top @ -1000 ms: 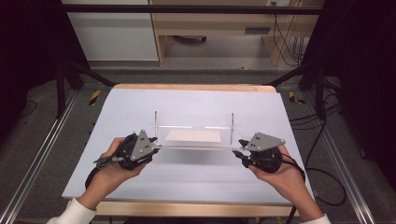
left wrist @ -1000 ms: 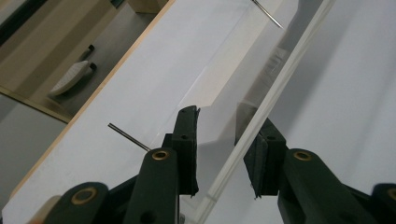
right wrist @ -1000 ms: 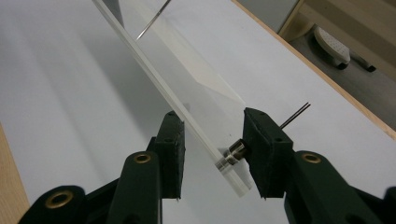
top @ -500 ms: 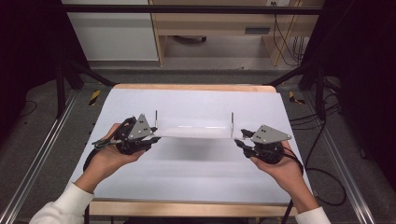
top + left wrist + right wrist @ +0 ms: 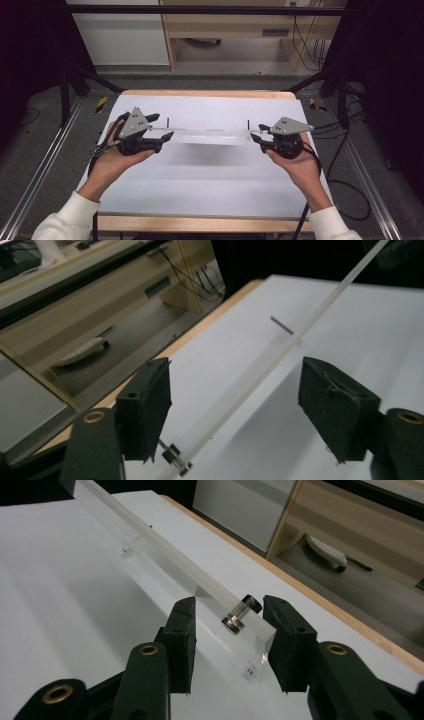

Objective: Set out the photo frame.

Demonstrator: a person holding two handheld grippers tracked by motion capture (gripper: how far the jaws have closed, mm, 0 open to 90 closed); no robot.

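A long translucent rod spans two thin dark posts on a clear acrylic stand in the middle of the white table. My left gripper is at the rod's left end. In the left gripper view, the left gripper is open wide and the rod passes between the jaws without touching. My right gripper is at the rod's right end. In the right gripper view, the right gripper is open, with the rod's small metal end cap in the gap.
The white sheet ends at a wooden table edge at the back. Metal rails run along both sides. Cables lie on the floor at the right. A wooden bench stands beyond the table.
Both hands have moved away from the person and slightly outward, from in front of the stand up to the two ends of the rod. The stand has not moved.
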